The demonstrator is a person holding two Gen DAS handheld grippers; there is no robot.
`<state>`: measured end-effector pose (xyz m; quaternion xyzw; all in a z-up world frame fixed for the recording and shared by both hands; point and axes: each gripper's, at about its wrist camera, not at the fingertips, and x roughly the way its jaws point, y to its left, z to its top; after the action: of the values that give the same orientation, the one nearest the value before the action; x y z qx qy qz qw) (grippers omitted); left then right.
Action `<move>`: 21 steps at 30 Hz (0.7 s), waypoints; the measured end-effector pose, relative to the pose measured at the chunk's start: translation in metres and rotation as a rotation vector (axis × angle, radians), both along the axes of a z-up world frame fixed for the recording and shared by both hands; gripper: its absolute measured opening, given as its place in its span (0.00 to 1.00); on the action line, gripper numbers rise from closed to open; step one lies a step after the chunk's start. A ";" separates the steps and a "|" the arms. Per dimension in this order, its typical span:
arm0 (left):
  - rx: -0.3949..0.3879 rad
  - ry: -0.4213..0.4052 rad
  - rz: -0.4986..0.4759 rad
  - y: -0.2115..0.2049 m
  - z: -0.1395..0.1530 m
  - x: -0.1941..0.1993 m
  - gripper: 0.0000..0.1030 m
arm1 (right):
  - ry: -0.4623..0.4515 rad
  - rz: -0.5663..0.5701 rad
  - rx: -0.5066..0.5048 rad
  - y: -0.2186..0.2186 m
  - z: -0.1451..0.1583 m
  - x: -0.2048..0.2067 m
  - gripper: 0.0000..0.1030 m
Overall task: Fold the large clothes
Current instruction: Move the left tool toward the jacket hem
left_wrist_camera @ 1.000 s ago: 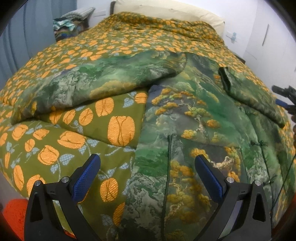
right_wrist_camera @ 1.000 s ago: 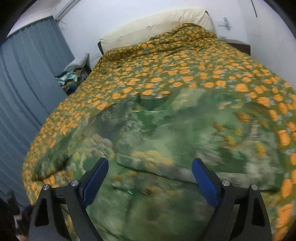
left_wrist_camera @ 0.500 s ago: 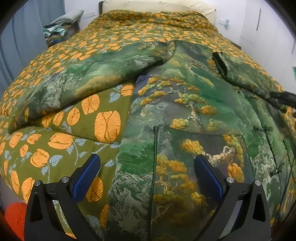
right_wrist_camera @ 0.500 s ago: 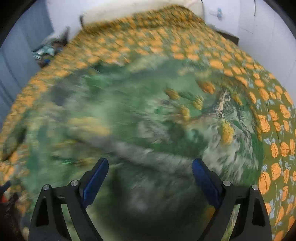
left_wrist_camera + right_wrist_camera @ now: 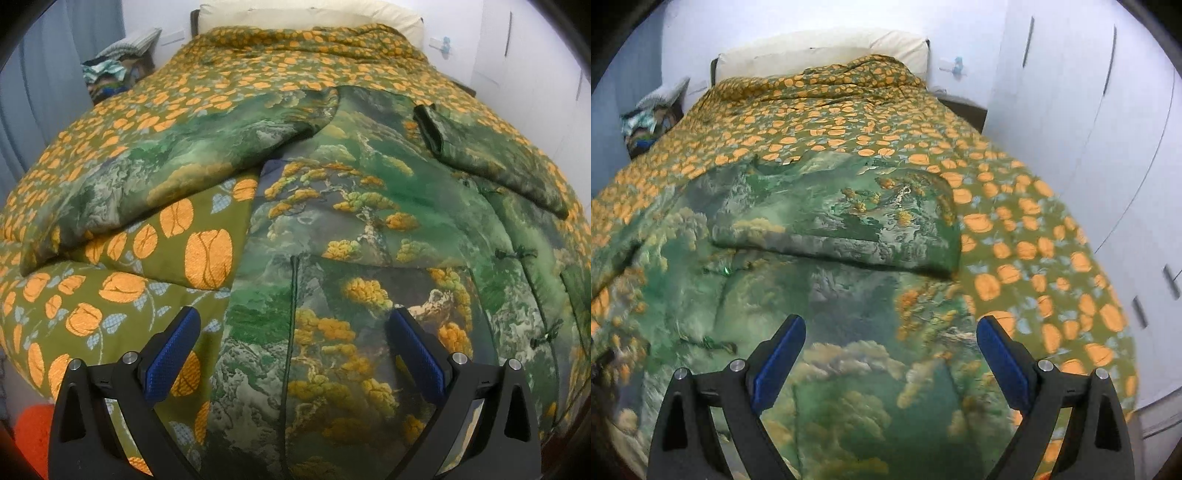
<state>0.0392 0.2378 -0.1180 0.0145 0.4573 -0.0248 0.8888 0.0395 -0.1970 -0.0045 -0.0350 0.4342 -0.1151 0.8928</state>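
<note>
1. In the left wrist view, the left gripper [image 5: 293,349] is seen at 6 o'clock with its blue-padded jaws spread wide and nothing held between them. A large green padded jacket printed with yellow pine trees and grey rocks [image 5: 354,236] is laid flat on an olive bedspread patterned with orange flowers [image 5: 207,254]. One sleeve is stretched towards 10 o'clock, and the other is folded across the body at 2 o'clock. Knotted frog buttons [image 5: 515,254] are seen at 3 o'clock.

2. In the right wrist view, the right gripper [image 5: 890,356] is seen at 6 o'clock, likewise wide apart and empty, above the jacket's lower part. A folded sleeve [image 5: 842,229] is laid across the garment at the centre. White wardrobe doors [image 5: 1071,92] are seen at 2 o'clock, and a cream pillow [image 5: 820,48] at 12 o'clock.
</note>
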 end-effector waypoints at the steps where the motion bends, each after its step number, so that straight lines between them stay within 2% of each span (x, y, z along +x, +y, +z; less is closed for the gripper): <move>1: 0.004 -0.003 -0.002 -0.001 0.001 0.000 0.99 | -0.008 0.009 -0.027 0.003 0.002 -0.003 0.90; 8: 0.033 -0.009 -0.018 -0.006 0.003 -0.002 0.99 | -0.044 0.031 -0.102 0.012 0.008 -0.016 0.90; 14: 0.036 -0.003 -0.012 -0.004 0.003 -0.003 0.99 | -0.048 0.021 -0.100 0.012 0.006 -0.020 0.90; 19: -0.061 0.017 0.049 0.015 0.003 -0.002 0.99 | -0.073 0.081 -0.033 0.025 -0.011 -0.044 0.90; 21: -0.143 0.041 0.089 0.032 0.005 0.003 0.99 | -0.069 0.123 -0.032 0.035 -0.021 -0.055 0.90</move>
<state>0.0425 0.2700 -0.1129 -0.0699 0.4727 -0.0180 0.8783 -0.0158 -0.1619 -0.0258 -0.0716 0.3983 -0.0682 0.9119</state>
